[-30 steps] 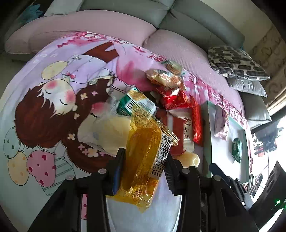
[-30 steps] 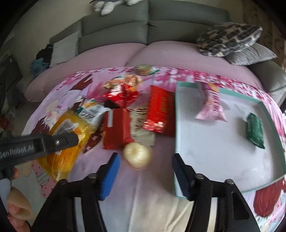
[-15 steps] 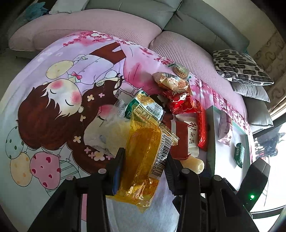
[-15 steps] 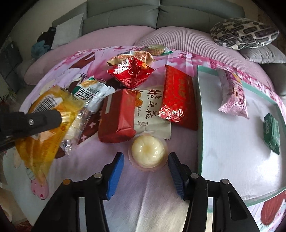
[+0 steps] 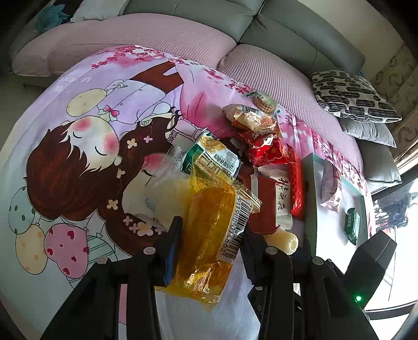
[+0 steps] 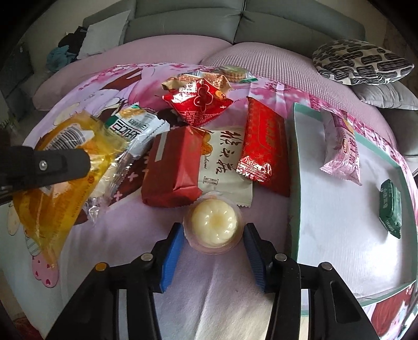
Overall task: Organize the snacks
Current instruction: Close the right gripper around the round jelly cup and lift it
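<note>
Right gripper (image 6: 213,235) low over the cartoon-print cloth (image 5: 78,157), jaws just been closing around the pudding cup (image 6: 213,226), pads beside its rim, contact unclear. Left gripper (image 5: 210,232) clamped on the yellow snack packet (image 5: 209,227), lifted. Beyond, red packets (image 6: 172,172) in a heap; further right, green-rimmed tray (image 6: 296,157) holds a pink packet (image 6: 342,151).

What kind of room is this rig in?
Most likely a home living room. A grey sofa with pink seat covers runs behind, a patterned cushion lies on it, and the snacks sit on a surface under a cartoon-print cloth.
</note>
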Available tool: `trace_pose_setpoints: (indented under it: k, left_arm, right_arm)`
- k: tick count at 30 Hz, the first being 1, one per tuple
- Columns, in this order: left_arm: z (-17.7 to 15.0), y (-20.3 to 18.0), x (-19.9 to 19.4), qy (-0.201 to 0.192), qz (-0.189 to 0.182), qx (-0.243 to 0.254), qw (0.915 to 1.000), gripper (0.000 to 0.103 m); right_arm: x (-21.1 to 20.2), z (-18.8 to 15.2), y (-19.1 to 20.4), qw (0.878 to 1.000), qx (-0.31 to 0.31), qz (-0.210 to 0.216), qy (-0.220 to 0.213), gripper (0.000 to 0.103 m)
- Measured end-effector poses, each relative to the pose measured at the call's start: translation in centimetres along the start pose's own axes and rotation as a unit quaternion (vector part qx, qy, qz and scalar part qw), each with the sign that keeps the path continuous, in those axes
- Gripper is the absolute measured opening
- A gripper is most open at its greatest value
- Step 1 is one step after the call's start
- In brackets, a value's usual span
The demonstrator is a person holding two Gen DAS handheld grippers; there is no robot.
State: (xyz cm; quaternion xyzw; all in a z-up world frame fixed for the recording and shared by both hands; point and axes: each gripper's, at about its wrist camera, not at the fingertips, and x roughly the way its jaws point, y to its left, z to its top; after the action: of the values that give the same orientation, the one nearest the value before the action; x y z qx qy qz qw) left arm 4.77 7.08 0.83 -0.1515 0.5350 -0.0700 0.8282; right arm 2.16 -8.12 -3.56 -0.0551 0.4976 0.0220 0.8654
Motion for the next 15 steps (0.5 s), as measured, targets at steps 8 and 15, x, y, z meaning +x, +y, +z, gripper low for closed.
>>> trace_pose_setpoints:
  k: [8, 15]
  left_arm:
    - [-0.02, -0.01, -0.01, 0.000, 0.000, -0.001, 1.0000, 0.043]
    - [-0.03, -0.02, -0.06, -0.002, 0.001, -0.002, 1.0000, 0.043]
  right_arm:
    - [-0.06, -0.07, -0.07, 1.000, 0.004, 0.000, -0.003, 0.048]
    - [-0.42, -0.11, -0.42, 1.000, 0.018, 0.001, -0.008, 0.047]
